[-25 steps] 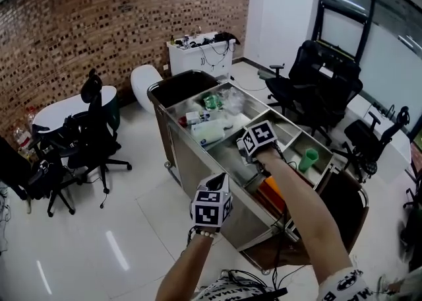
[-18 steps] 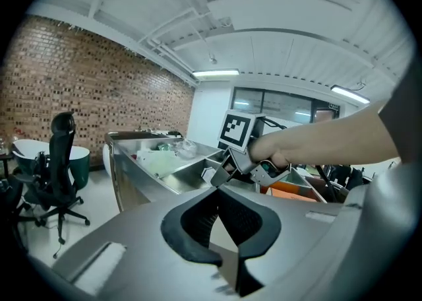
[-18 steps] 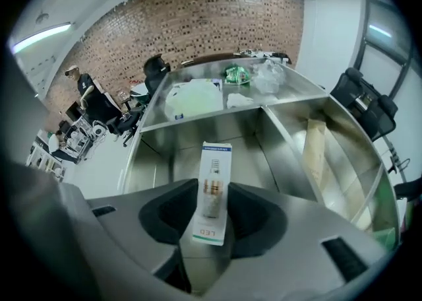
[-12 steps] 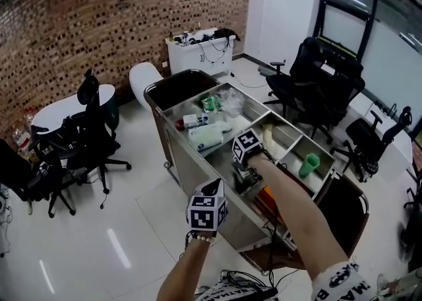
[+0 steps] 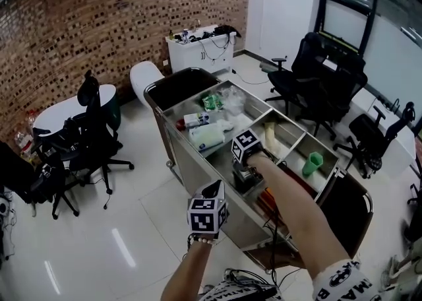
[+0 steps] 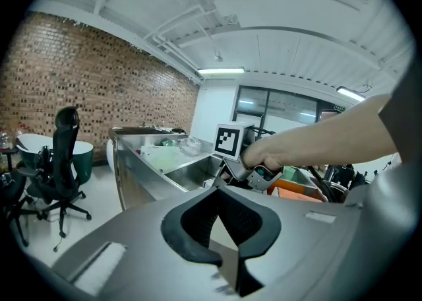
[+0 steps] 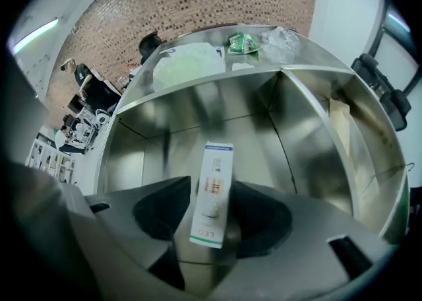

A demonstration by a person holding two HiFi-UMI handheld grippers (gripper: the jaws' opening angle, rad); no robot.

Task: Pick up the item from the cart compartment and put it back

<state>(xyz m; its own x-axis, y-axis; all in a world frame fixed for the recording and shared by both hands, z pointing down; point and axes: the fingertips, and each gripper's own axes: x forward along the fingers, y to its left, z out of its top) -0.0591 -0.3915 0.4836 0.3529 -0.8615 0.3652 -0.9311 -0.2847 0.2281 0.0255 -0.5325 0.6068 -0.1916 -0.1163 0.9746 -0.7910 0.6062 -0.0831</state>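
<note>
right gripper view: right gripper (image 7: pixel 212 202) fingers just opening, box (image 7: pixel 216 173) between; left gripper (image 6: pixel 217 204) fingers closed.

shiny smooth metal cart (image 5: pixel 191 174), its inside walls bright like a mirror, smooth white cardboard box (image 7: pixel 212 194) with a little shine, rough red brick wall (image 5: pixel 99 22), glossy white tile floor (image 5: pixel 99 234), smooth green plastic cup (image 5: pixel 312 163)
</note>
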